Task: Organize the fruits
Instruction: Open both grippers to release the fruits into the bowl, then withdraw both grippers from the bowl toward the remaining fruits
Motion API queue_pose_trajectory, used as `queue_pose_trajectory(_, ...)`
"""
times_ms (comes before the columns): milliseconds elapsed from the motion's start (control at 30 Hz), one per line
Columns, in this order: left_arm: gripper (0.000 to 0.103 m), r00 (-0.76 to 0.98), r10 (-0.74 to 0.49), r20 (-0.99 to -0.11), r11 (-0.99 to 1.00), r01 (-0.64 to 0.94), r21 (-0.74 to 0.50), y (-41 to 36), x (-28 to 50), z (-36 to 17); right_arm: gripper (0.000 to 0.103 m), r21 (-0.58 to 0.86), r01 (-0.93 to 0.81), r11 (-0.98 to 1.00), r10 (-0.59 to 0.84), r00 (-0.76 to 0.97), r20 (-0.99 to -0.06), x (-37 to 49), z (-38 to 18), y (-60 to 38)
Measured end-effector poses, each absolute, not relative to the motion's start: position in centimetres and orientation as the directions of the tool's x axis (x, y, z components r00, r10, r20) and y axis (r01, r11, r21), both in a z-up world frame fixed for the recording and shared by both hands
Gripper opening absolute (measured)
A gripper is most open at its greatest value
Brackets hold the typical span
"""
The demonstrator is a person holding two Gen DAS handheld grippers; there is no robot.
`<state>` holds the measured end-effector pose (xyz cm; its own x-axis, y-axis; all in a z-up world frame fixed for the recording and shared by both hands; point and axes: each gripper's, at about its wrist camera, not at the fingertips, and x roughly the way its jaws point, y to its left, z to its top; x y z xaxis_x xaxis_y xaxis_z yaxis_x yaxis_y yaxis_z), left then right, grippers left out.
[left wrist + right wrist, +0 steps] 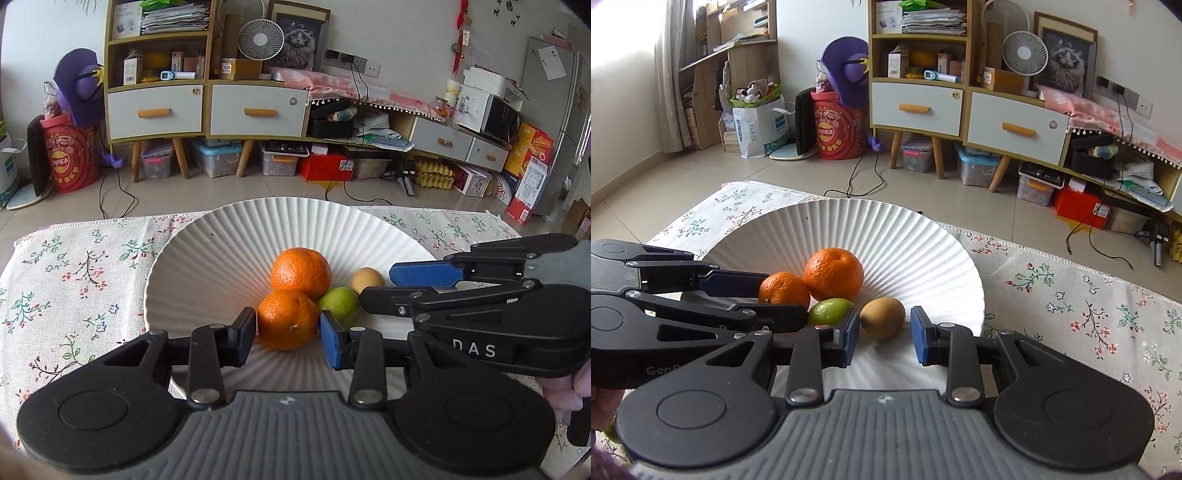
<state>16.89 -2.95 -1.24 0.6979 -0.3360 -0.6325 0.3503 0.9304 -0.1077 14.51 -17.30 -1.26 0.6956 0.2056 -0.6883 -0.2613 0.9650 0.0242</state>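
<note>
A white ribbed plate [207,258] stands on the tabletop, which is covered with a flowered cloth [74,266]. In the plate lie four fruits close together: two oranges, a green fruit [341,304] and a brown fruit [365,279]. In the left wrist view the near orange [288,319] sits in the lower middle of the frame and the far orange [301,273] is just behind it, touching it. The green fruit lies to the right of the near orange, touching it, and the brown one is further right, a little behind.

The left tongs [286,338] reach in low over the near rim of the plate. Their two blue pads stand on both sides of the near orange, very close to its skin; I cannot tell for sure whether they press it, but the opening is just as wide as the orange.

The right tongs [882,338] also come in low from the near rim. In the right wrist view they are open, and the brown fruit [882,317] lies between the two pads at the lower middle of the frame, with a clear gap on the right side and a small gap on the left. The green fruit [829,310] is just left of the left pad. The left tongs enter this view from the left edge, and their fingers [735,282] stand around the smaller-looking orange [783,288].
</note>
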Motion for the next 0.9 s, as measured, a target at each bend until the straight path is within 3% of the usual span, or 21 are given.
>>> queue_pose_trajectory(67,0.042,0.698,-0.333,-0.634,0.932,0.346,-0.109,-2.8,16.9,-1.0,0.033,0.030,-0.253,0.967,0.203,0.697,-0.688,14.4,-1.0,-17.5)
queue_pose_trajectory(267,0.074,0.718,-0.297,-0.629,0.943,0.325,-0.075,-2.4,16.0,-0.1,0.052,0.041,-0.214,0.976,0.184,0.709,-0.681,13.6,0.1,-18.2)
queue_pose_trajectory(333,0.081,0.727,-0.287,-0.624,0.944,0.325,-0.056,-2.3,15.4,0.3,0.060,0.054,-0.204,0.978,0.186,0.710,-0.679,13.3,0.5,-18.5)
queue_pose_trajectory(633,0.097,0.732,-0.251,-0.633,0.955,0.296,-0.037,-1.0,12.5,2.3,0.082,0.115,-0.130,0.985,0.174,0.728,-0.663,10.8,2.4,-19.5)
queue_pose_trajectory(900,0.099,0.728,-0.152,-0.668,0.965,0.255,0.059,0.0,10.3,2.8,0.100,0.065,-0.129,0.990,0.139,0.722,-0.678,8.2,3.0,-19.3)
